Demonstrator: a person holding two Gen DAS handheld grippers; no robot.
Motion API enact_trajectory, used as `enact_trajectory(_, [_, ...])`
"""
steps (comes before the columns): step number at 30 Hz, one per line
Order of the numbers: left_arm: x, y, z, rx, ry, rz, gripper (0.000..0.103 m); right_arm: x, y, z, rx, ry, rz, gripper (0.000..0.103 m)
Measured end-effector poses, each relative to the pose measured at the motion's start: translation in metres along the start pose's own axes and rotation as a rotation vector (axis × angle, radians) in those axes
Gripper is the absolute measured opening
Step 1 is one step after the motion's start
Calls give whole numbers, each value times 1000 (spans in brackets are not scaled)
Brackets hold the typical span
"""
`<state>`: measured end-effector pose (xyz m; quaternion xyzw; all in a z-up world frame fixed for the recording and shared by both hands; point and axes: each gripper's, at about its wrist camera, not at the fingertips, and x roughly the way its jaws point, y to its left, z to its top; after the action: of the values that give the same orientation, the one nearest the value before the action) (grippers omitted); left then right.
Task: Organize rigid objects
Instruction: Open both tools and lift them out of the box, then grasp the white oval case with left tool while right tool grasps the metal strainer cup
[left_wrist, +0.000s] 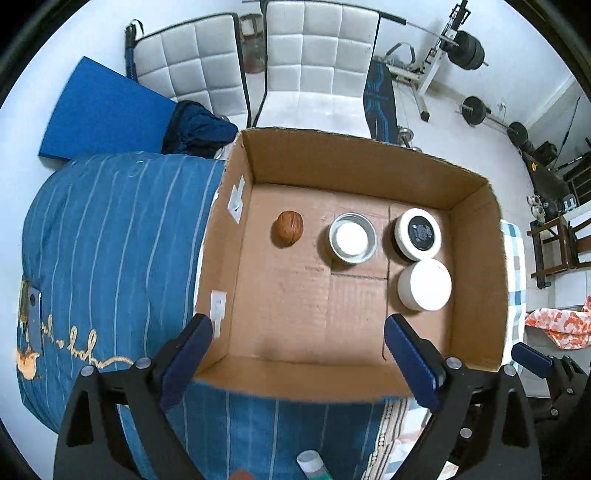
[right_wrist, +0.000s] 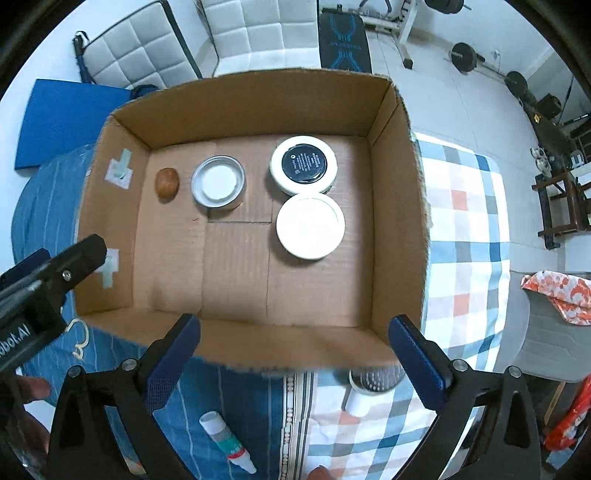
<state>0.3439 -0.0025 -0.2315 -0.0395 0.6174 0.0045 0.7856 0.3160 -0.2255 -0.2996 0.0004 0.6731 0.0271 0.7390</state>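
An open cardboard box sits on a bed. Inside lie a walnut, a small metal tin with a white inside, a white jar with a black label and a plain white jar. My left gripper is open and empty above the box's near wall. My right gripper is open and empty above the near wall too. A small glue tube and a white shaker bottle lie on the bed in front of the box.
The bed has a blue striped cover and a checked cloth. White padded chairs, a blue mat and weight equipment stand beyond. The other gripper shows at the left of the right wrist view.
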Motion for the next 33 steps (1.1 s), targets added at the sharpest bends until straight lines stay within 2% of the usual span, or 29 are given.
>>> enact_trajectory(4, [-21,-2,-19,-9,-41,20,96,-18,1,-20,-20,-39,13,103])
enact_trajectory(12, [-55,0,-45,-11,-100,13,96,-53,-3,-46,-24,-122,1,103])
enact_trajectory(19, [-67,16,-59,7,-107,-11,96,-61,-20,-68,34,-125,7,103])
enact_trajectory(25, [-43,41,-79,26,-45,33,96,-33,-57,-96,121,-59,-36,103])
enact_trajectory(33, [46,73,-105,-51,150,31,96,57,-103,-104,259,59,-50,103])
